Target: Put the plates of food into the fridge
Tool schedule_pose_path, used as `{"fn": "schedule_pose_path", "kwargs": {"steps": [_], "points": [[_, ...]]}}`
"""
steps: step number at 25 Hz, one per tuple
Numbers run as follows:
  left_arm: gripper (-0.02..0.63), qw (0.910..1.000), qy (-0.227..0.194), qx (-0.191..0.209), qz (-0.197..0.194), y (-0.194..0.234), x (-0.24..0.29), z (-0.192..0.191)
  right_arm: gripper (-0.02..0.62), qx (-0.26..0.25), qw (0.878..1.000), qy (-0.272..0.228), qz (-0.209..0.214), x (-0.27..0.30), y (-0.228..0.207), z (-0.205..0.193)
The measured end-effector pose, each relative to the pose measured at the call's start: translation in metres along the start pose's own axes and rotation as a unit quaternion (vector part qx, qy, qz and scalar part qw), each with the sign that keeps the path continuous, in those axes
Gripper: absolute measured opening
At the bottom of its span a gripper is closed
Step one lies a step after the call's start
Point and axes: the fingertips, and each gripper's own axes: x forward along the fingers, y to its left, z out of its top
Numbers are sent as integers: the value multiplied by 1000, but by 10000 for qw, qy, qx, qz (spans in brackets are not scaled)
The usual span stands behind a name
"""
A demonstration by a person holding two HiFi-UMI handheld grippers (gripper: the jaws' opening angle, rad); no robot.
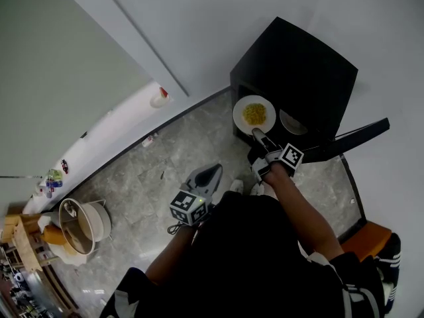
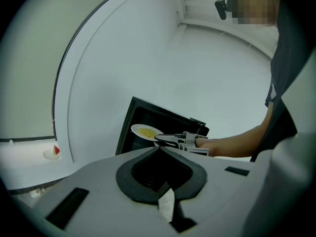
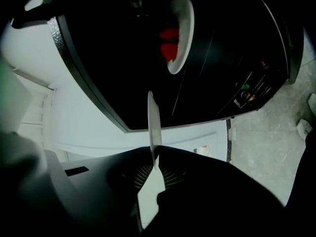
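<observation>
My left gripper (image 1: 211, 175) hangs low, its jaws together on nothing. Ahead, the plate of yellow food (image 1: 254, 114) is at the mouth of the black fridge (image 1: 298, 65), pinched by its near rim in my right gripper (image 1: 257, 134). I judge it stiff, slick and breakable, so I should keep it level. Another plate (image 1: 292, 122) sits inside. The floor (image 1: 165, 171) is grey tile and the walls are white.
</observation>
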Motion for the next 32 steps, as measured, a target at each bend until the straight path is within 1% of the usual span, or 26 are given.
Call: {"fn": "schedule_pose_path", "kwargs": {"steps": [9,12,19,23,25,27,32], "points": [[23,9999,-44,-4,98,14,5,9,49,-95,9998,-107,-110,17,-22,17],[21,9999,-33,30,99,17,7,11,49,-164,9995,-147,-222,20,-29,22],[21,10000,-17,25,67,22,12,12,44,109,9986,-457,-261,27,-36,39],[22,10000,-49,36,31,21,15,16,37,464,9965,-592,-371,32,-41,41],[23,10000,-59,50,16,21,16,17,35,555,9953,-672,-423,34,-50,46],[23,10000,-53,49,0,20,17,17,35,543,9947,-756,-440,35,-54,51],[22,10000,-17,17,-16,21,21,13,35,428,9933,-940,-521,39,-45,59]]}}
